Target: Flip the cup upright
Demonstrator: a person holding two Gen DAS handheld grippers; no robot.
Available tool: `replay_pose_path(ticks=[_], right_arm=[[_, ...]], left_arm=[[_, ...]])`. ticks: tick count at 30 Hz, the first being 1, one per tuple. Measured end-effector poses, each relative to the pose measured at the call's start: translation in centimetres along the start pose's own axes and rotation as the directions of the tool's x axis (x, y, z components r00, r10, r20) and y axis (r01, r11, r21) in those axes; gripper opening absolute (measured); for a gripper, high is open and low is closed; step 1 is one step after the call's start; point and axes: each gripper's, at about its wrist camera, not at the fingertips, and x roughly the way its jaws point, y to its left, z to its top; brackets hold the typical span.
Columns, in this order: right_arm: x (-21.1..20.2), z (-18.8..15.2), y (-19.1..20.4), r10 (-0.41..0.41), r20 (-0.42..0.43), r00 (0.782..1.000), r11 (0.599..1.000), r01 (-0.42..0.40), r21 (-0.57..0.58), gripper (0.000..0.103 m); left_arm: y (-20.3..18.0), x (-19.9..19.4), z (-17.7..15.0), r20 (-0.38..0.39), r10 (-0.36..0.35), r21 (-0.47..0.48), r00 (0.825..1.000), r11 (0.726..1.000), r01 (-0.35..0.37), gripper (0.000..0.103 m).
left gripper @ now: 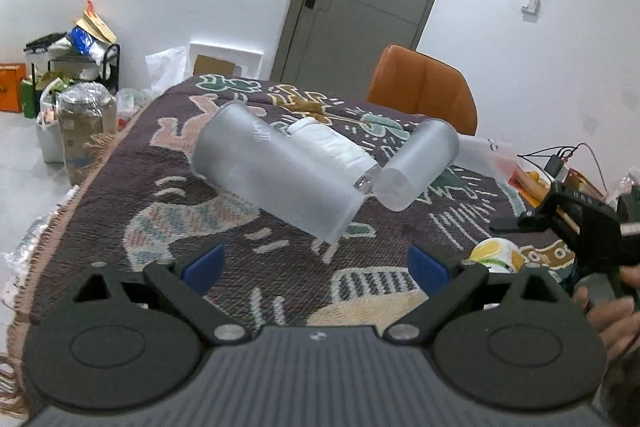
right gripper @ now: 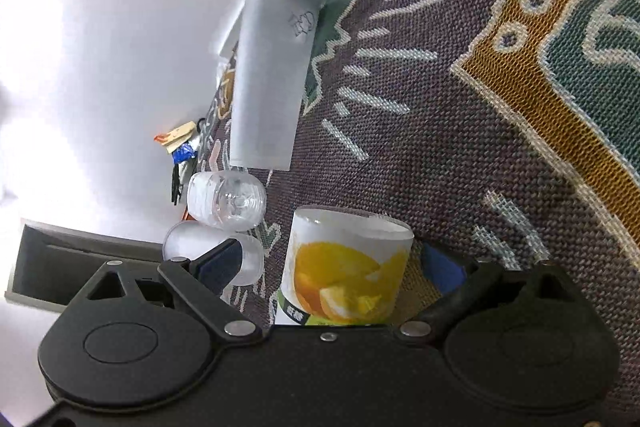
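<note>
A white cup with a yellow citrus print point(right gripper: 346, 267) sits between the blue pads of my right gripper point(right gripper: 336, 267), which is rolled sideways; the jaws stand wide on either side of it. The same cup point(left gripper: 496, 255) shows at the right in the left wrist view, next to the right gripper point(left gripper: 568, 219). A tall frosted cup point(left gripper: 276, 169) lies on its side on the patterned tablecloth point(left gripper: 200, 227); it also shows in the right wrist view point(right gripper: 272, 75). A second frosted cup point(left gripper: 418, 165) lies beside it. My left gripper point(left gripper: 314, 267) is open and empty, just short of the tall cup.
A clear plastic bottle point(left gripper: 332, 147) lies between the frosted cups; its base shows in the right wrist view point(right gripper: 228, 201). An orange chair point(left gripper: 420, 87) stands behind the table. Bags and a rack point(left gripper: 76, 67) crowd the floor at left. Cables point(left gripper: 560, 157) lie at right.
</note>
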Motion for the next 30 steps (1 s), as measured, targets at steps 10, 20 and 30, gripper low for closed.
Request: replay_pose_path(ticks=[10, 20, 30], right_arm=[[-1.2, -0.3, -0.6, 0.007, 0.05, 0.999, 1.0, -0.006, -0.014, 0.059], [-6.7, -2.8, 3.3, 0.08, 0.244, 0.967, 0.943, 0.006, -0.333, 0.059], [-8.5, -5.3, 7.5, 0.096, 0.427, 0.899, 0.779, 0.199, -0.594, 0.059]], left_arm=[[0.7, -1.3, -0.7, -0.006, 0.004, -0.058, 1.0, 0.998, -0.004, 0.097], [-1.4, -3.0, -0.8, 0.028, -0.023, -0.034, 0.999, 0.999, 0.024, 0.097], [-1.0, -4.7, -1.2, 0.062, -0.001, -0.083, 0.998, 0.997, 0.006, 0.097]])
